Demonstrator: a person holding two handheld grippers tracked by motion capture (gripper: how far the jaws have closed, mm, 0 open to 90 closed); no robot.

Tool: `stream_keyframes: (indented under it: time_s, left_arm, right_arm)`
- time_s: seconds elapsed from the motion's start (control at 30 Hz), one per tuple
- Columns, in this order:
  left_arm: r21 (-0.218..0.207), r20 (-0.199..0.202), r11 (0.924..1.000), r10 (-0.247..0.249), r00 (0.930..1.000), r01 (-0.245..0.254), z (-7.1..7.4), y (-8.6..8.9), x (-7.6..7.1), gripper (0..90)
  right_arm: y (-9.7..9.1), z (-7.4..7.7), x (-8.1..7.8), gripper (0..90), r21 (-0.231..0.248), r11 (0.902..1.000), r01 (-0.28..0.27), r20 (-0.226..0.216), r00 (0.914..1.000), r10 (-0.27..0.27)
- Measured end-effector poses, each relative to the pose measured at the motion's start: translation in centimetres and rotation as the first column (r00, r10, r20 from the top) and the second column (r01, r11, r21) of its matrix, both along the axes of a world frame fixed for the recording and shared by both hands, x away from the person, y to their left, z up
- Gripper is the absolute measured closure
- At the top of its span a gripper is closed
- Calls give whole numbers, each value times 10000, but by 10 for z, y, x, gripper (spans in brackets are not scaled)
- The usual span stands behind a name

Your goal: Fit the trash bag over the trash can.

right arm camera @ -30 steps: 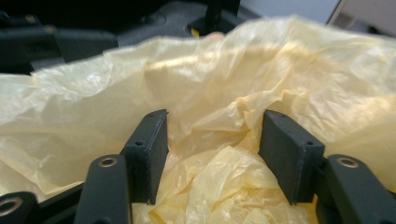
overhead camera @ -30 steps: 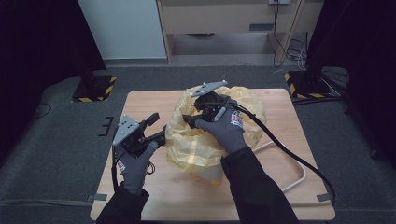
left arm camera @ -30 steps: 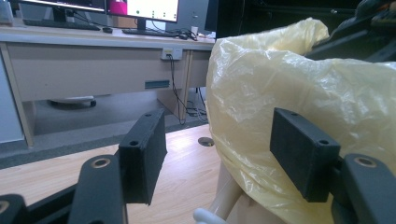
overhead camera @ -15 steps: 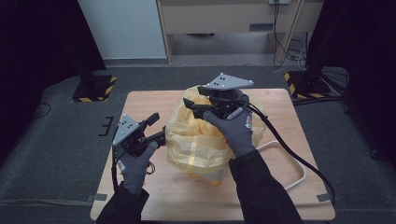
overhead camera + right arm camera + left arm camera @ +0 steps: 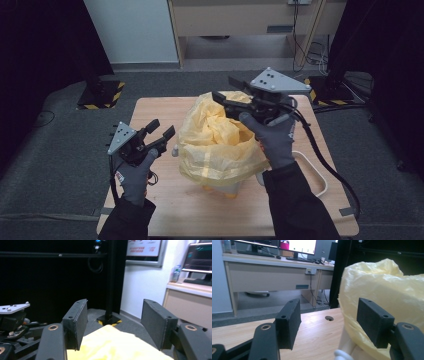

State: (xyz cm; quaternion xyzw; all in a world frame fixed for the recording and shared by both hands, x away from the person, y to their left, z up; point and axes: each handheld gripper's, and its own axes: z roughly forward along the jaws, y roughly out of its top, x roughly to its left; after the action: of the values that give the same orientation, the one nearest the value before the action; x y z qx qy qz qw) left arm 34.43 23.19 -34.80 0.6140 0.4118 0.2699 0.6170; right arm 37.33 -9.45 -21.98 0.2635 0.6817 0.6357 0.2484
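A crumpled yellow plastic bag (image 5: pixel 220 142) stands in the middle of the wooden table (image 5: pixel 165 210), draped over a white thing (image 5: pixel 174 150) that is mostly hidden. My left gripper (image 5: pixel 161 128) hovers just left of the bag, open, with nothing between its pads. In the left gripper view the bag (image 5: pixel 387 295) bulges behind the right jaw, without being pinched. My right gripper (image 5: pixel 225 88) is held in the air above the bag's top, open and empty. The right gripper view looks over the bag (image 5: pixel 117 346) from above.
A white cable loop (image 5: pixel 320 175) lies on the table's right side, beside the black cable (image 5: pixel 325 165) trailing from the right gripper. The tabletop has a small round hole (image 5: pixel 329 318). Yellow-and-black striped stand feet (image 5: pixel 102 95) sit on the floor behind, before a desk (image 5: pixel 240 20).
My right gripper has lifted off the bag's top and moved up and back. The left gripper has stayed in place beside the bag.
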Motion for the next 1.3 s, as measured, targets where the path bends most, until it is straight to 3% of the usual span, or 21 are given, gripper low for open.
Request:
stream_keyframes:
  time_s: [0.17,0.43,0.57,0.77,0.9,1.07,1.17,1.3]
  left_arm:
    - [7,-269,9996,285,9992,-285,-5,10,-2,353]
    - [629,-861,9965,610,9944,-557,-29,29,-6,353]
    - [1209,-1247,9908,762,9893,-611,-48,37,-11,353]
    - [1948,-2080,9800,821,9747,-410,-84,48,-18,353]
    - [2243,-2520,9741,856,9639,-279,-100,54,-22,353]
    - [2403,-2836,9706,846,9552,-146,-110,54,-20,350]
    - [2554,-3097,9668,767,9477,52,-116,54,-16,348]
    - [2990,-3475,9537,775,9345,321,-127,52,-11,356]
  right_arm:
    - [-27,0,-3,377,282,9979,586,29,9983,-587]
    - [-73,-19,-7,375,583,9847,1642,9,9864,-1645]
    - [-98,-34,-11,371,783,9745,2103,-151,9776,-2098]
    - [-132,-66,-18,366,997,9534,2847,-560,9583,-2803]
    - [-155,-94,-22,362,1183,9343,3362,-908,9407,-3270]
    - [-176,-134,-23,358,937,9137,3954,-1594,9119,-3782]
    - [-181,-159,-23,358,531,9076,4165,-1950,8957,-3996]
    - [-188,-192,-18,358,-463,8976,4384,-2567,8632,-4348]
